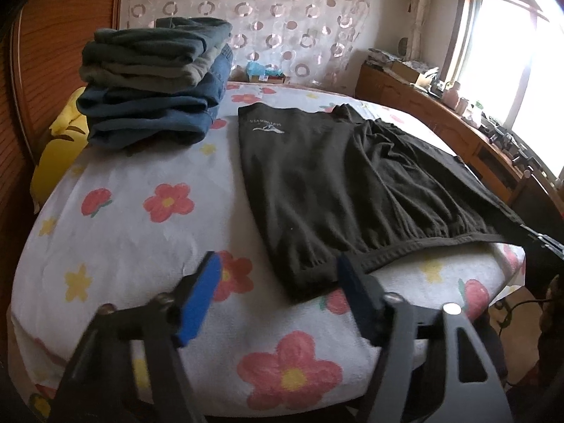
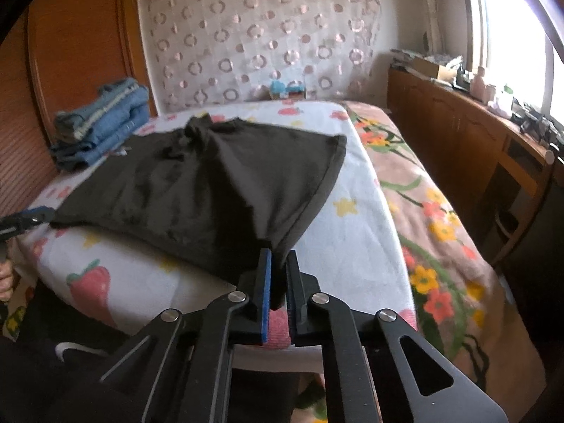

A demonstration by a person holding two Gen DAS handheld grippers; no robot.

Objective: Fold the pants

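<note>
Black pants (image 1: pixel 335 183) with a small white logo lie flat on the flowered bed sheet (image 1: pixel 134 232). In the left wrist view my left gripper (image 1: pixel 278 259) stands open low over the bed. The near left corner of the pants lies between its blue pads (image 1: pixel 197 303), which do not press on it. My right gripper (image 2: pixel 278 253) is shut on the near right corner of the pants (image 2: pixel 197 190), lifting the cloth into a ridge. The right gripper (image 1: pixel 544 241) also shows at the right edge of the left view, and the left gripper (image 2: pixel 26 220) at the left edge of the right view.
A stack of folded clothes (image 1: pixel 151 77) sits at the bed's far left, a yellow pillow (image 1: pixel 60 148) beside it. A wooden headboard (image 1: pixel 46 56) runs along the left. A floral blanket (image 2: pixel 440 229) covers the bed's right side. A cluttered wooden cabinet (image 2: pixel 458 130) lines the window.
</note>
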